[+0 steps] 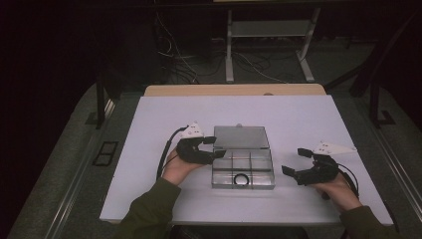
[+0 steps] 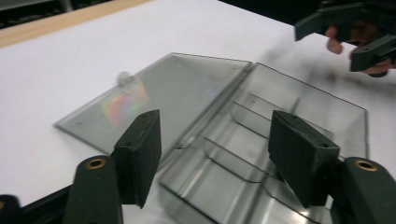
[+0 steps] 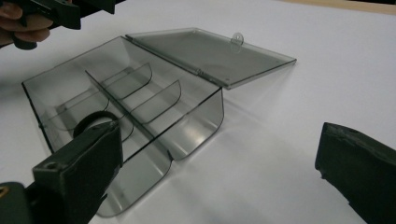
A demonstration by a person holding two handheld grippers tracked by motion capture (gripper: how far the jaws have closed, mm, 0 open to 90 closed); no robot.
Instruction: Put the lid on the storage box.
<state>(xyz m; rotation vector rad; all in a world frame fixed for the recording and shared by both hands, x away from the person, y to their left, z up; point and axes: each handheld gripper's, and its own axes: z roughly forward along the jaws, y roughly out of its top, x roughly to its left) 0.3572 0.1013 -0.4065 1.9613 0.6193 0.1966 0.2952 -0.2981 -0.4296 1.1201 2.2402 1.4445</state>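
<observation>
A clear plastic box [image 1: 215, 174] with several compartments sits mid-table, its lid [image 1: 241, 137] lying open flat behind it. A black ring [image 1: 242, 179] rests in the front middle compartment, also seen past my right jaw [image 3: 93, 119]. My left gripper [image 1: 214, 147] hovers at the box's left rim near the hinge, jaws open and apart from the plastic [image 2: 215, 135]. My right gripper [image 1: 295, 161] stands open to the right of the box, with bare table between its jaws [image 3: 219, 140].
The white table top [image 1: 149, 124] has room on both sides of the box. A wooden strip [image 1: 234, 89] runs along the far edge. Beyond it are a dark floor, cables and a metal frame [image 1: 268, 45].
</observation>
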